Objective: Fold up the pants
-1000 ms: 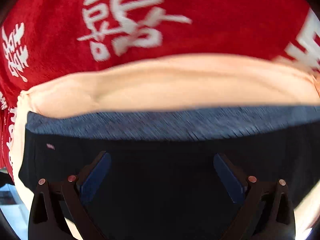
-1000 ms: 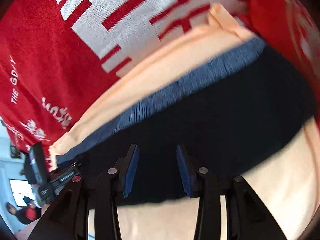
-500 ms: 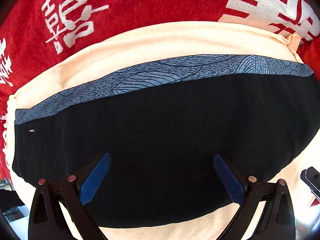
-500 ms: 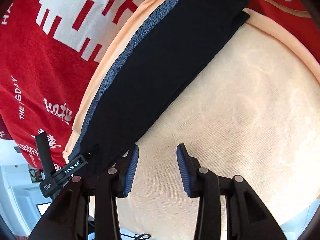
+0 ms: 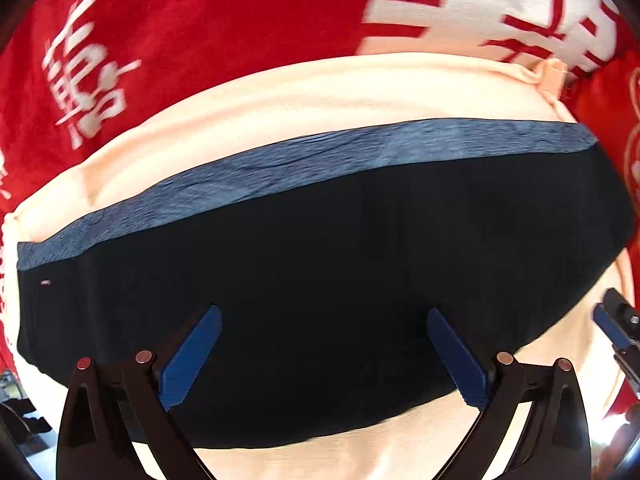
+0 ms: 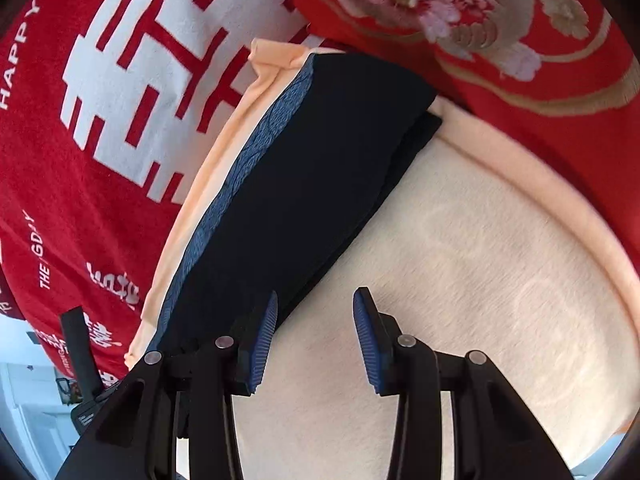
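The dark navy pants (image 5: 320, 272) lie folded into a long flat bundle on a cream blanket (image 5: 280, 96), with a blue-grey patterned waistband (image 5: 304, 164) along the far edge. My left gripper (image 5: 324, 356) is open and empty, hovering over the near part of the pants. In the right wrist view the folded pants (image 6: 320, 176) run diagonally from lower left to upper right. My right gripper (image 6: 316, 340) is open and empty, over the cream blanket (image 6: 480, 280) just right of the pants' edge. The right gripper's tip also shows in the left wrist view (image 5: 616, 328).
A red cover with white characters (image 5: 180, 40) lies beyond the blanket, also in the right wrist view (image 6: 100, 120). A red embroidered floral cushion (image 6: 480, 20) sits at the far right. The left gripper's black body (image 6: 80, 360) shows at lower left.
Both grippers have drawn back from the pants, which now lie folded on the blanket. The right gripper moved right, off the pants and over the cream blanket. Both stayed open.
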Demonstrator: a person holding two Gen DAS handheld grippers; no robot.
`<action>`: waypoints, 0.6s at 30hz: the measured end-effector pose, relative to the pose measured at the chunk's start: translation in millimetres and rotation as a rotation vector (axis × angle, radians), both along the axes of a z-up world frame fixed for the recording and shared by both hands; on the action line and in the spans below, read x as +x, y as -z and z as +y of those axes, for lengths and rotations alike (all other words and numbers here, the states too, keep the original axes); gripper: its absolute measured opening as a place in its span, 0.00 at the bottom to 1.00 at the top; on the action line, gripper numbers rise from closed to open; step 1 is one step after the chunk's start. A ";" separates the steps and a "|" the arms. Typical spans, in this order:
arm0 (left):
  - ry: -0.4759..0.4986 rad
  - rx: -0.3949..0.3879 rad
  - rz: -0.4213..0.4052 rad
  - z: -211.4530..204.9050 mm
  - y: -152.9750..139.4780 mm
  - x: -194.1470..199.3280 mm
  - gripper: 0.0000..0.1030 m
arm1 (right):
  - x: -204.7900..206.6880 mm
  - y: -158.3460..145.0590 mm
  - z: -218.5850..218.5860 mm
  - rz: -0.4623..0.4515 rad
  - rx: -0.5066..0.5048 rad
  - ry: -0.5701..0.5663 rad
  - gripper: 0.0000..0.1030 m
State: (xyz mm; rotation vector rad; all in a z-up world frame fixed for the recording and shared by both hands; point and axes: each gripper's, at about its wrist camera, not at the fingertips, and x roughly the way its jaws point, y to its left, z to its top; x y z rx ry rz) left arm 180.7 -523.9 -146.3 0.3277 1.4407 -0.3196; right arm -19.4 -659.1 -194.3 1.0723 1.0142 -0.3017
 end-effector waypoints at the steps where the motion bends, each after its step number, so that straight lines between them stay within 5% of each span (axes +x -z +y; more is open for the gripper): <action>1: -0.002 -0.018 0.003 -11.5 -0.9 -1.8 1.00 | 0.3 1.1 -1.7 0.000 0.000 0.003 0.42; 13: -0.010 -0.043 -0.006 -73.0 11.7 -16.9 1.00 | -2.4 8.6 -24.5 -0.056 0.026 0.046 0.42; 18: -0.001 -0.034 -0.015 -88.8 11.5 -18.3 1.00 | 4.1 -5.4 -31.4 -0.029 -0.053 0.065 0.42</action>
